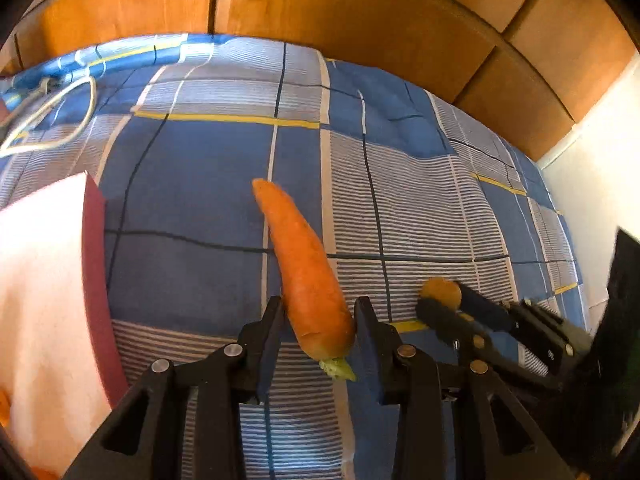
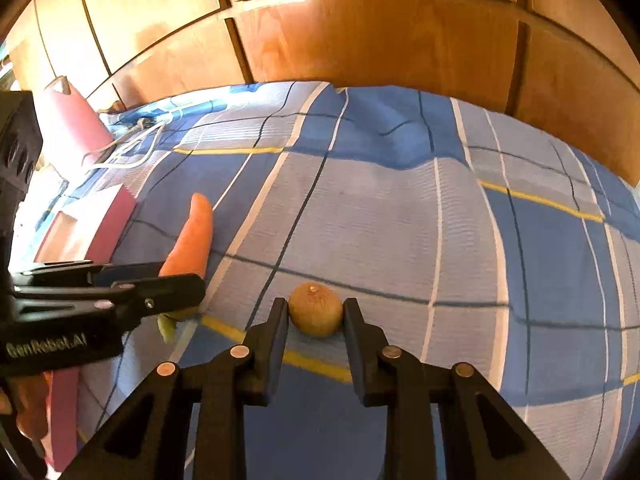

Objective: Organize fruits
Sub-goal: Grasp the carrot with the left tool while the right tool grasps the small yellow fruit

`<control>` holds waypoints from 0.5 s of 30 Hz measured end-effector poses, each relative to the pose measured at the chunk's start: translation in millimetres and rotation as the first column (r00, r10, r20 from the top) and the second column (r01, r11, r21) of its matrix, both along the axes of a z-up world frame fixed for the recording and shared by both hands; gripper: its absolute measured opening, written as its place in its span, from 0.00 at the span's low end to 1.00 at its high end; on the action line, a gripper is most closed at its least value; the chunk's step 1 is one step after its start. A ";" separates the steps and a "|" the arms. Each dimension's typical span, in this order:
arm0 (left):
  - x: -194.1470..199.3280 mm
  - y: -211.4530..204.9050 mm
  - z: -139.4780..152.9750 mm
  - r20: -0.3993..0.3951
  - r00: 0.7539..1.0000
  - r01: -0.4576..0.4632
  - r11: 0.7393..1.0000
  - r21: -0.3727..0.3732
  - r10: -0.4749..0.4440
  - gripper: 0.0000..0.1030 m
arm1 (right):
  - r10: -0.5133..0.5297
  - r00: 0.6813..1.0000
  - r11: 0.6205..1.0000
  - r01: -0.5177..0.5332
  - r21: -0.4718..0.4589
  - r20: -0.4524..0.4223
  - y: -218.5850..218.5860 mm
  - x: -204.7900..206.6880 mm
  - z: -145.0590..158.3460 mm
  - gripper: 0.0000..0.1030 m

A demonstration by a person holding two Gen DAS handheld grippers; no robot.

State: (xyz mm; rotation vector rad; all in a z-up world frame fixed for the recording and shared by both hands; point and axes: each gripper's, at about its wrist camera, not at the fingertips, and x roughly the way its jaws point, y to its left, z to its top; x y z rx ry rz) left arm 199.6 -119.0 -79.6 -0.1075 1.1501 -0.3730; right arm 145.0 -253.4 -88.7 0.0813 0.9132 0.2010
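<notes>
The carrot was between the two fingers of the left gripper, which was closed on its thick end. Its pointed tip was directed away from the camera, over the bed, and the short green stub at the thick end came out below the fingers. In the right wrist view the same carrot appeared at the left, with the black fingers of the left gripper pressing on it from both sides. On the body of that gripper, white letters read "GenRobot.AI".

The small round brown fruit was held in the right gripper, whose fingers touched it on the left and on the right side. In the left wrist view this fruit was seen at the right, at the tip of the right gripper.

Both grippers were over a bed sheet with blue and striped checks and thin yellow lines. A pink and dark red box stood just left of the carrot. A white cord lay on the far left part of the sheet. Behind the bed stood wooden panels.
</notes>
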 end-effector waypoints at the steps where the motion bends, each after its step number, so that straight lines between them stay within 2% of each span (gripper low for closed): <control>1: 2.2 -2.1 -0.9 0.002 1.000 -0.011 1.000 0.007 0.011 0.35 | 0.001 1.000 1.000 -0.001 -0.002 -0.001 1.2 -3.6 0.1 0.27; 4: 1.4 -7.7 0.2 0.031 0.999 -0.030 0.999 0.041 0.029 0.34 | -0.009 1.000 1.000 0.009 0.001 -0.009 1.3 -13.2 0.5 0.27; 7: -4.8 -6.8 0.2 0.036 0.999 -0.030 0.999 0.040 0.028 0.33 | -0.014 1.000 1.000 0.014 0.006 -0.006 0.6 -21.8 3.8 0.27; 15: -44.9 13.0 14.1 0.084 0.996 -0.030 0.997 0.076 0.024 0.33 | -0.005 0.999 1.000 0.005 0.009 -0.031 6.3 -37.3 -0.3 0.27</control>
